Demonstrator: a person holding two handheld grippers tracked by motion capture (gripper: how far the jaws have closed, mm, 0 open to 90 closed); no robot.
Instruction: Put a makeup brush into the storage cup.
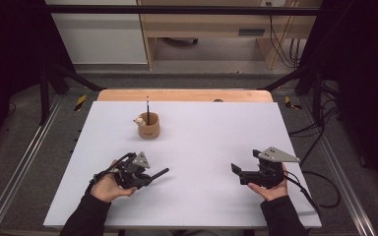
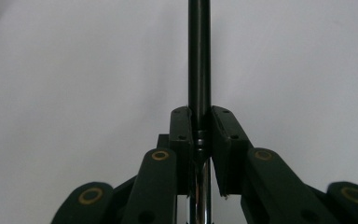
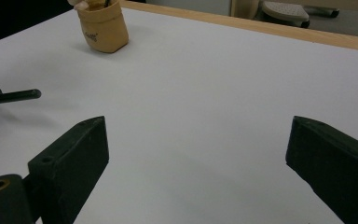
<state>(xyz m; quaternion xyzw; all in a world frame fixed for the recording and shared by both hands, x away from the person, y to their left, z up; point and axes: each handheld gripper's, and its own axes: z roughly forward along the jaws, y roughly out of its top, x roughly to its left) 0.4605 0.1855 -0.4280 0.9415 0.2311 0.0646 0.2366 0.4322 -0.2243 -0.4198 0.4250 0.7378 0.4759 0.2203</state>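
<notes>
My left gripper [image 1: 149,178] lies low over the white board near its front left, shut on a black pen [image 1: 160,173] that sticks out to the right. In the left gripper view the pen [image 2: 199,56] runs straight up from between the closed jaws of the left gripper [image 2: 199,128]. My right gripper [image 1: 238,174] rests at the front right, open, with nothing between its jaws. Its own view shows the right gripper [image 3: 196,144] with jaws far apart over bare board. A tan cup [image 1: 148,127] stands mid-left with another black pen [image 1: 147,109] upright in it.
The white board [image 1: 202,147] covers a wooden table [image 1: 187,95]. A small white figure [image 1: 139,120] sits on the cup's rim. In the right gripper view the cup [image 3: 103,25] is far left and the held pen's tip [image 3: 18,95] pokes in. Cables trail off the right side.
</notes>
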